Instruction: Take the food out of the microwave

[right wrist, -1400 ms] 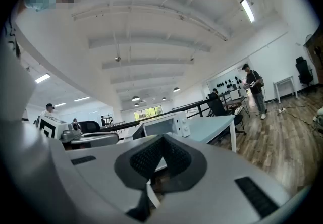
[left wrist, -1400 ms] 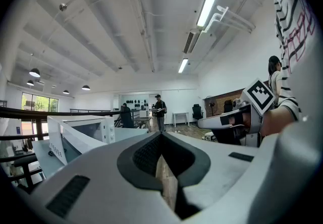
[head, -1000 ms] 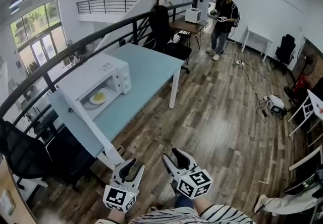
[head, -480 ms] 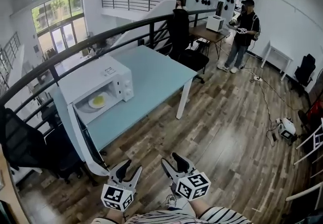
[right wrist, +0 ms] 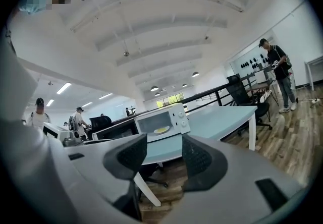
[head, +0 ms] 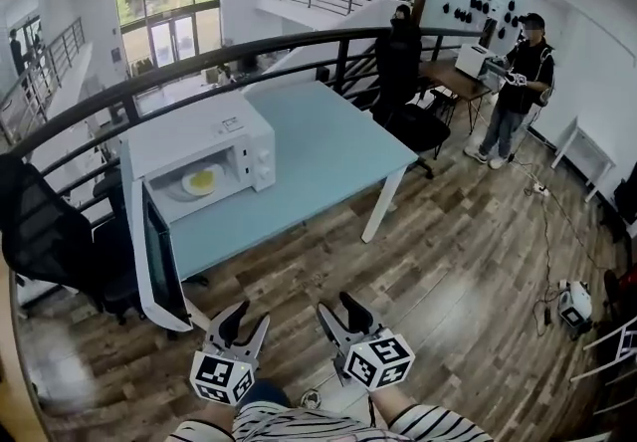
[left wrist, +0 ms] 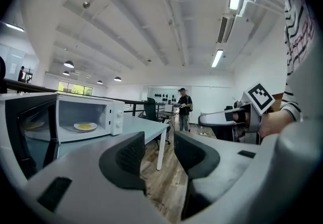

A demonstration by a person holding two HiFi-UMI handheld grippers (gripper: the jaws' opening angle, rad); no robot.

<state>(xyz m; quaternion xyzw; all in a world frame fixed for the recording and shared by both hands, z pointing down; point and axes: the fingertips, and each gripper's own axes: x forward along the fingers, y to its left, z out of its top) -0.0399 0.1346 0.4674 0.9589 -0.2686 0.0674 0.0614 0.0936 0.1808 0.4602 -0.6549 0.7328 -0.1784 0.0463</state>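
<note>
Plate of food (head: 200, 181) lay inside the microwave (head: 214, 136), its door (head: 154, 256) swung wide for access, while left claw (head: 249, 317) and right claw (head: 338, 306), well short of the microwave, stood wide apart and empty, apparently readied to reach in.

Legible text, as far as I can read it from my station: none. Entry one, the microwave (head: 199, 156): it carries a small label (head: 231, 123) on its top and faint markings on its control panel (head: 264, 159), all too small for me to read. Entry two, the left marker cube (head: 221, 377) on the left gripper (head: 247, 321) and the right marker cube (head: 379, 360) on the right gripper (head: 338, 311): each shows black-and-white square patterns only, with no letters or numerals I can make out.
</note>
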